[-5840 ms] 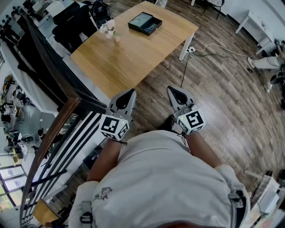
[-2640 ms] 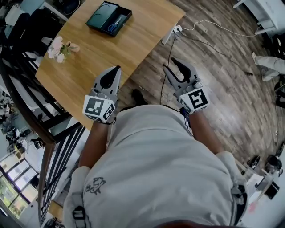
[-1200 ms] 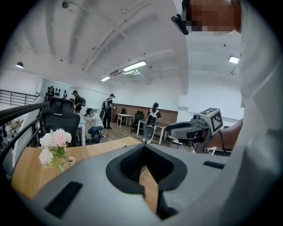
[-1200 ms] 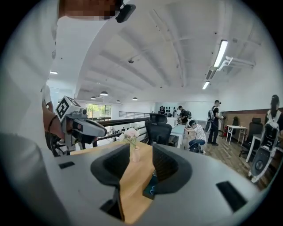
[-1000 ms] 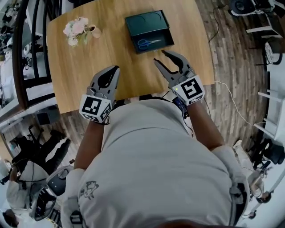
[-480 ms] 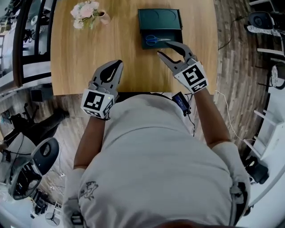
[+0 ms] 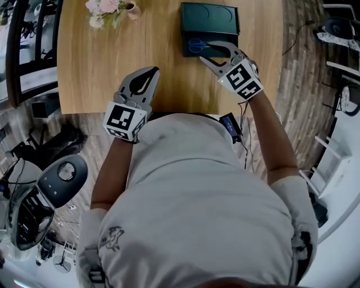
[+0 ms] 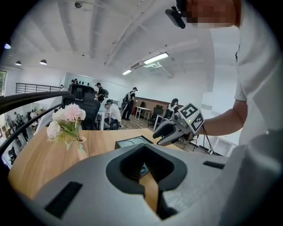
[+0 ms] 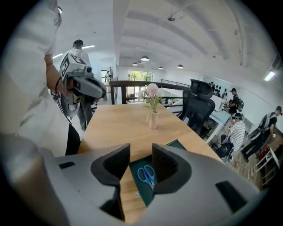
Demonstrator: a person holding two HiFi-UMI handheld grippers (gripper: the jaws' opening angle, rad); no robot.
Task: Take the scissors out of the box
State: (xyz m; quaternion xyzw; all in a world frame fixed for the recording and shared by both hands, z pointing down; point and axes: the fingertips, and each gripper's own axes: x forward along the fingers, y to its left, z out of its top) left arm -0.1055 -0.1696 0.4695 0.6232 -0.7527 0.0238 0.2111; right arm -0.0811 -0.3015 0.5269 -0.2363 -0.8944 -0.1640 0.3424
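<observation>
A person, seen from overhead, stands at a wooden table [image 7: 101, 62] and holds two grippers. One dark green box [image 7: 209, 14] lies open at the table's 1 o'clock. One pair of blue-handled scissors [image 7: 198, 45] lies flat in its near half. The right gripper [image 7: 218, 52] hovers at the box's near edge with its jaws spread wide, the scissors framed between them but not touched. The left gripper [image 7: 147, 79], at 6 o'clock, has its jaws pressed together on nothing. One vase of pink flowers [image 7: 108, 8] stands at 11 o'clock.

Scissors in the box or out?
In: the scissors lie flat inside the box, below the right hand-held gripper, whose jaws are apart.
</observation>
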